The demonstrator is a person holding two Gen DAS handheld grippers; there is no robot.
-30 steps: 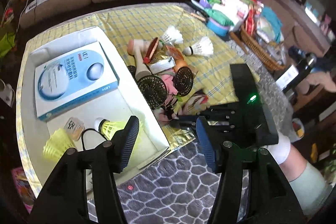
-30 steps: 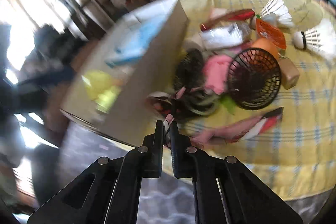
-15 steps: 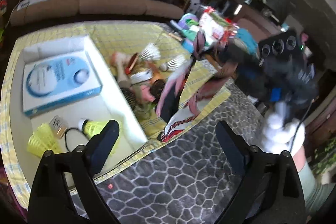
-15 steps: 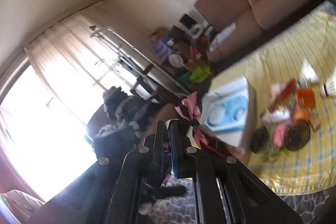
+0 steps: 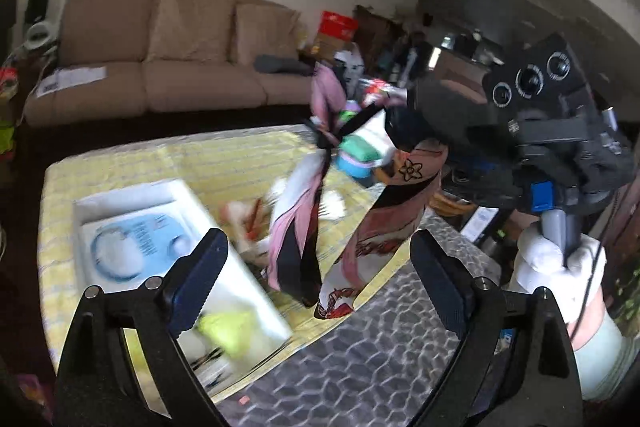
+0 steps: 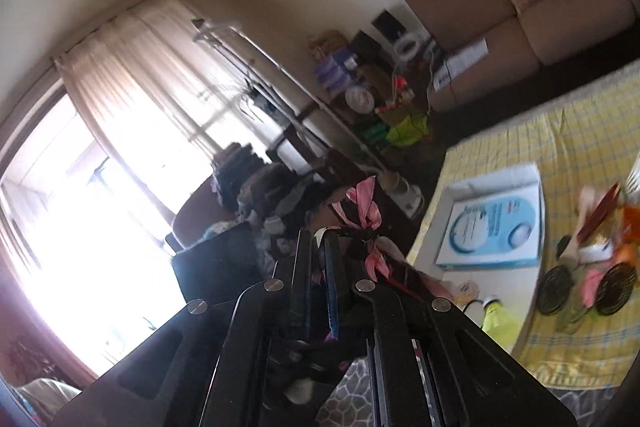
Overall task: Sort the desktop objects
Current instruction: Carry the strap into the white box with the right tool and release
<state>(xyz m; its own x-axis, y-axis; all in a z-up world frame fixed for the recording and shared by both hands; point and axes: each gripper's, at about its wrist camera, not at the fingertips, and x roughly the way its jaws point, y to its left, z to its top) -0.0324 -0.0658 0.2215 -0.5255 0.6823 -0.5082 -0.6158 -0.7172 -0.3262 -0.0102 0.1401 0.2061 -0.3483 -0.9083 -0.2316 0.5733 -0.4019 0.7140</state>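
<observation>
Hanging from the right claw (image 6: 318,243), whose jaws are pinched tight on its top edge, a pink, black and white printed fabric banner (image 5: 304,227) with a pink ribbon bow (image 6: 366,215) dangles clear above the near edge of the tabletop (image 5: 224,155). The grip at the top lets the long strips fall straight under their own weight, probably so they come free of the clutter below instead of dragging through it. In the left wrist view the same claw appears from outside, carried by a white-gloved hand (image 5: 556,255) at the right of the frame.

The left claw (image 5: 316,279) stands wide open and holds nothing; its jaws have just been opening, and the banner hangs beyond them, not between the pads. It seems poised to steady or take the loose lower end, though that is a judgement only.

Below and to the left lies a shallow white box (image 5: 132,195), serving as the sorting bin. It already holds a blue-and-white carton (image 6: 492,231) and yellow shuttlecocks (image 5: 228,331), the latter blurred. Beside the box, on the yellow checked cloth, the unsorted heap remains: two small black fans (image 6: 584,287), white shuttlecocks (image 5: 332,203) and several small items too smeared by motion to name. A beige sofa (image 5: 160,59) stands behind the tabletop.
</observation>
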